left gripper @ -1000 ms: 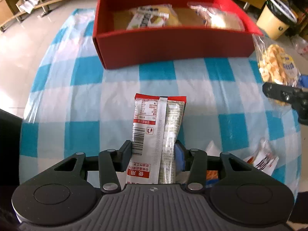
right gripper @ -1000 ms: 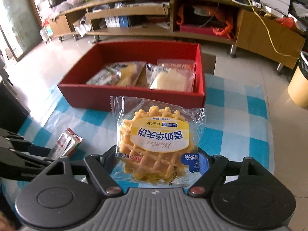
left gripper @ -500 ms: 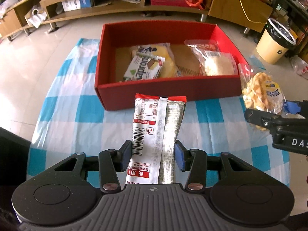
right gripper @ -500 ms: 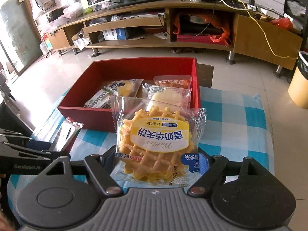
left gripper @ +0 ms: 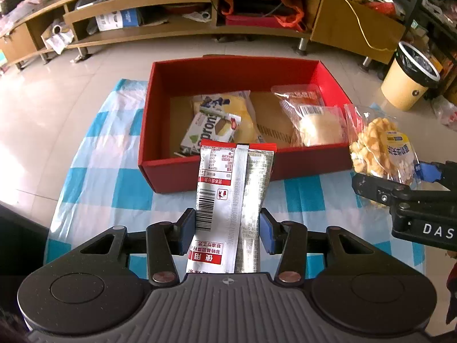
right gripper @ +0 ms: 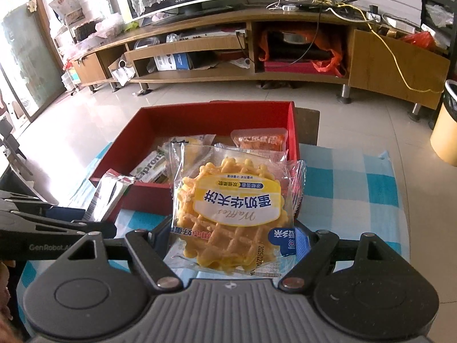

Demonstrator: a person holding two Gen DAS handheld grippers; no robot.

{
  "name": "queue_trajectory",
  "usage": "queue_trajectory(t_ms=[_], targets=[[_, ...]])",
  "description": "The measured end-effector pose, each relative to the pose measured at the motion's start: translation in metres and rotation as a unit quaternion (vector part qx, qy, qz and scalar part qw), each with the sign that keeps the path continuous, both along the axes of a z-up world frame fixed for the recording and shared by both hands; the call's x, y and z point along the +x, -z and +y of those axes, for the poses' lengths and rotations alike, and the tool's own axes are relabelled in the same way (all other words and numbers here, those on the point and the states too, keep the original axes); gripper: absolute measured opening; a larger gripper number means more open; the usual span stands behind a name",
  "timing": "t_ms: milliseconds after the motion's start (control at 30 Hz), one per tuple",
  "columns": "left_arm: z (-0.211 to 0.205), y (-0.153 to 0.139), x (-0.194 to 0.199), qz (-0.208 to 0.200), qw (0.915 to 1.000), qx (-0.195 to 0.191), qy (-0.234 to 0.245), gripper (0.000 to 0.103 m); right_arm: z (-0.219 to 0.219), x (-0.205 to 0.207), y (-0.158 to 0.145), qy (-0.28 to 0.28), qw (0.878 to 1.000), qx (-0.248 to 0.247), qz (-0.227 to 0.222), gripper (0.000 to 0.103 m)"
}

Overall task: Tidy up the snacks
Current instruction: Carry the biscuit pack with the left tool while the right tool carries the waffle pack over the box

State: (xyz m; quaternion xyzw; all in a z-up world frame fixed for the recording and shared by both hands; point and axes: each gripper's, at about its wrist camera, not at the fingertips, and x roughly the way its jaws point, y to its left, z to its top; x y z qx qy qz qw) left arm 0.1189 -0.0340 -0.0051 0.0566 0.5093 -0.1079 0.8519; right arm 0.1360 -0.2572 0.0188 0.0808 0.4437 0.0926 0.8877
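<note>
My left gripper [left gripper: 228, 230] was clamped on a long silver-and-white snack packet [left gripper: 232, 200] with a red top edge, its blue pads pressing the packet's two sides — the packet stood lifted off the checked blue-and-white tablecloth [left gripper: 94, 171], its far end reaching over the near wall of the red box [left gripper: 300, 168]. My right gripper [right gripper: 232, 235] gripped a clear-wrapped waffle [right gripper: 228, 211] with a yellow label, the wrapper's lower corners caught between the pads and the waffle raised in front of the box's near right corner. From the left wrist view the waffle [left gripper: 380, 154] hung just right of the box, beside its right wall, with the right gripper [left gripper: 400, 188] below it.

Inside the box lay four packets: a green-and-white wafer pack [left gripper: 208, 133] leaning on a yellow cake packet [left gripper: 242, 114] in the left half, and a pale round bun in clear wrap [left gripper: 320, 127] with an orange-red packet [left gripper: 300, 94] behind it in the right half — bare cardboard floor showed between the two pairs.

Beyond the table stood a long wooden TV stand [right gripper: 228, 45] on a tiled floor, and a yellow bin with a black liner [left gripper: 411, 80] to the far right.
</note>
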Motion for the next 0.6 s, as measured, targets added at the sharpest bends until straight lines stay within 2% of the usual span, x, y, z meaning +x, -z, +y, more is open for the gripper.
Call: queue_trajectory(t_ms=[600], targets=[[-0.0049, -0.0085, 0.0079, -0.023, 0.9997, 0.005, -0.007, 0.054, -0.0025, 0.0045, -0.0092, 0.006, 1.000, 0.003, -0.019, 0.077]])
